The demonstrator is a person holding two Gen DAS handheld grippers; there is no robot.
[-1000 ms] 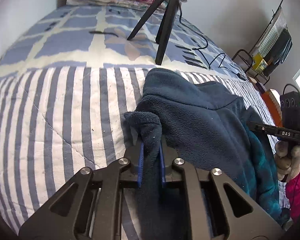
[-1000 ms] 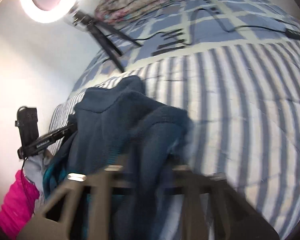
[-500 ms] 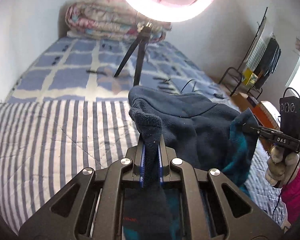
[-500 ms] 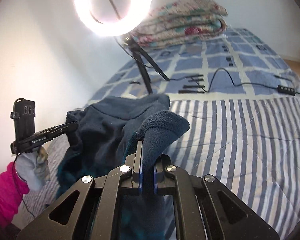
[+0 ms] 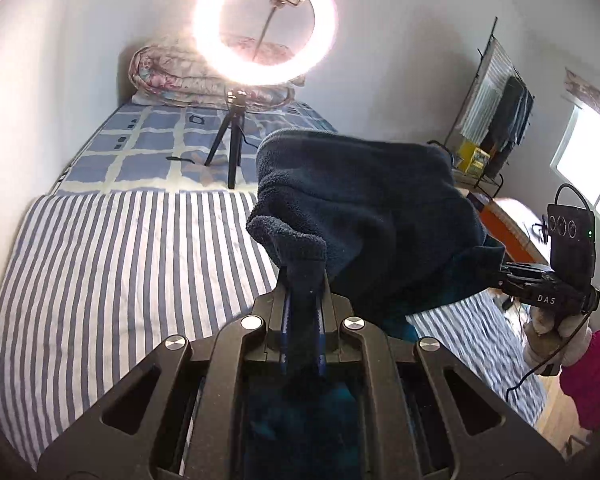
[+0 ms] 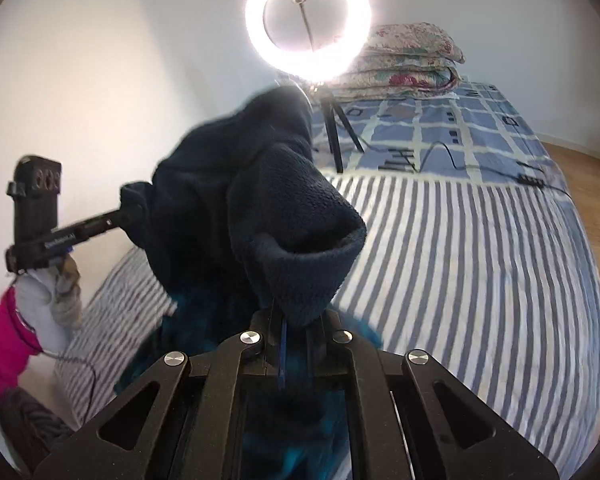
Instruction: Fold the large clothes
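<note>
A dark navy fleece garment [image 5: 372, 216] hangs in the air above the striped bed cover [image 5: 120, 280], stretched between both grippers. My left gripper [image 5: 302, 292] is shut on a bunched edge of the fleece, which rises in a thick fold above the fingers. My right gripper [image 6: 296, 320] is shut on another edge of the same fleece garment [image 6: 260, 200]. In the left wrist view the right gripper [image 5: 504, 276] shows at the right, held by a gloved hand [image 5: 552, 328]. The left gripper [image 6: 118, 218] appears at the left of the right wrist view. Teal lining hangs below.
A lit ring light on a tripod [image 5: 264, 28] stands on the blue checked sheet [image 5: 148, 140] behind the striped cover. A folded floral quilt [image 6: 408, 60] lies by the far wall. A rack with clothes [image 5: 496, 108] stands right of the bed. Cables [image 6: 452, 156] trail across the sheet.
Both grippers have risen and carried the fleece up off the bed. The garment now hangs between them, and the views tilted up so the ring light shows fully.
</note>
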